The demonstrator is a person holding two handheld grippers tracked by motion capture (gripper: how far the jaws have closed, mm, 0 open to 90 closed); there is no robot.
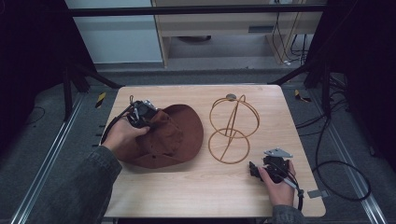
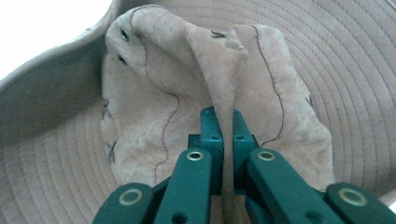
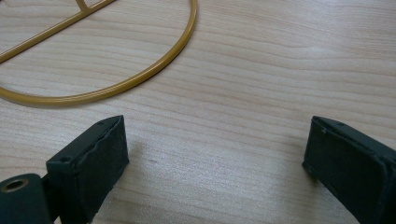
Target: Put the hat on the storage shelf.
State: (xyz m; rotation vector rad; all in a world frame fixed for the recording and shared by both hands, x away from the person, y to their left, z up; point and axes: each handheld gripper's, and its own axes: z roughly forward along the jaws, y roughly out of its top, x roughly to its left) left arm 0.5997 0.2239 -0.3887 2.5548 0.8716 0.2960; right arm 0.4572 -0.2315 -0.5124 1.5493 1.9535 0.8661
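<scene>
The right gripper (image 1: 256,171) rests low on the wooden tabletop (image 1: 196,186) at its near right, held by the person's right hand (image 1: 280,184), its fingers (image 3: 91,161) spread wide with bare wood grain between them. Just beyond those fingers lies the base ring of a gold wire hat stand (image 1: 232,128), a thin round hoop flat on the wood, from which a slanted rod rises to an upper pair of crossed hoops.

Left of the stand sits the brown bucket hat (image 1: 175,137), soft and suede-like, its crown crumpled and sunken inside a wide brim stitched in close concentric rows. Two small metal eyelets (image 2: 123,46) show on the side of the crown. The left gripper (image 1: 140,116), in the person's left hand (image 1: 122,135), reaches over the hat's left edge; its fingers (image 2: 208,123) are pressed together on a raised fold of the crown fabric, which stands up in a ridge right between them.
</scene>
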